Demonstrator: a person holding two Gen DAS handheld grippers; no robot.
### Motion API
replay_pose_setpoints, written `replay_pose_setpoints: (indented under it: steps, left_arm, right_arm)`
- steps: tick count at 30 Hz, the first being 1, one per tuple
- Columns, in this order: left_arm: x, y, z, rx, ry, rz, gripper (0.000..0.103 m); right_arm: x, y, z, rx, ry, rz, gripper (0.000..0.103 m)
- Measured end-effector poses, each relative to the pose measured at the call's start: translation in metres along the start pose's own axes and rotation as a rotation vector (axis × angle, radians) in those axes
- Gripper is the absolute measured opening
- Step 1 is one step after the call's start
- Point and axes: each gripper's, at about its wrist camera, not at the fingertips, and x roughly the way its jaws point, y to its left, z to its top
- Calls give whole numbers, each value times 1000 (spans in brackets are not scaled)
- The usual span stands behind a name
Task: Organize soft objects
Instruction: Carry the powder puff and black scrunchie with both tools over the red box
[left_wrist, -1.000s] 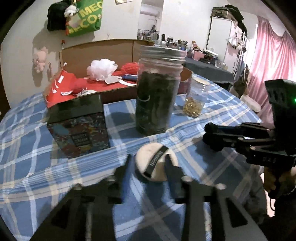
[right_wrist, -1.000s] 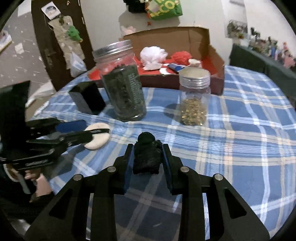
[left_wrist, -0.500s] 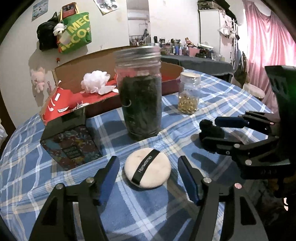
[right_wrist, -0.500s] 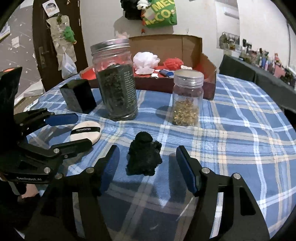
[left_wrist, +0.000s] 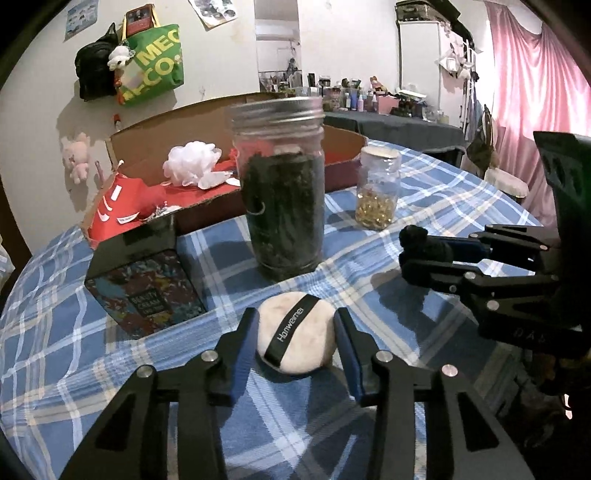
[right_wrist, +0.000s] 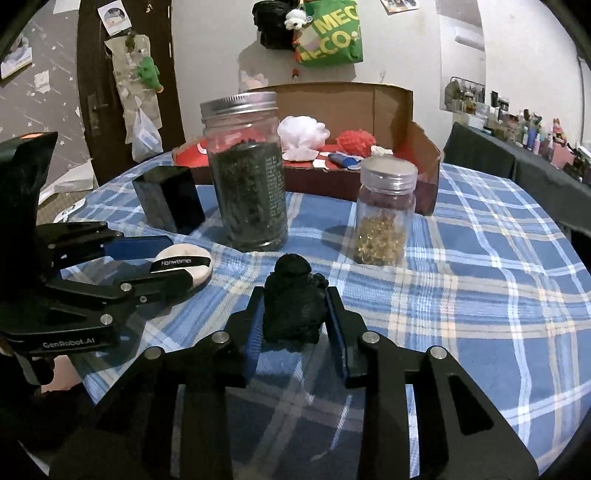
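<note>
Nearest us in the left wrist view, the left gripper (left_wrist: 295, 334) has just been closing and its blue pads now sit against both sides of the round powder puff (left_wrist: 297, 338), which lies flat on the checked tablecloth (left_wrist: 55, 332); we read that as a light pinch across its width. In the right wrist view the right gripper (right_wrist: 293, 314) has likewise just been closing, jaws narrow, pads pressed on the flanks of the black plush toy (right_wrist: 293, 306), which stands upright on the cloth. Both look light and squashy, so we judge they will deform under the pads and not slip; the puff's edge is thin, so hold it across the middle, band (left_wrist: 291, 334) on top; take the toy by its wide lower body, not the small head. Further back stands the tall jar of dark leaves (left_wrist: 282, 192), with the black cream box (left_wrist: 144, 291) to its left and the small jar of gold capsules (left_wrist: 378, 188) to its right; these are hard glass, so keep clear. Farthest is the open cardboard box (right_wrist: 399, 110) holding a white mesh pouf (right_wrist: 303, 133) and a red knit ball (right_wrist: 356, 142), likely the drop spot.
</note>
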Motion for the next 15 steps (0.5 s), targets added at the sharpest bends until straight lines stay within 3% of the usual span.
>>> replay_pose_setpoints:
  steps: [15]
  left_arm:
    - [-31, 22, 12, -57, -64, 29, 44]
  right_arm:
    - [-14, -10, 17, 23, -38, -19, 30]
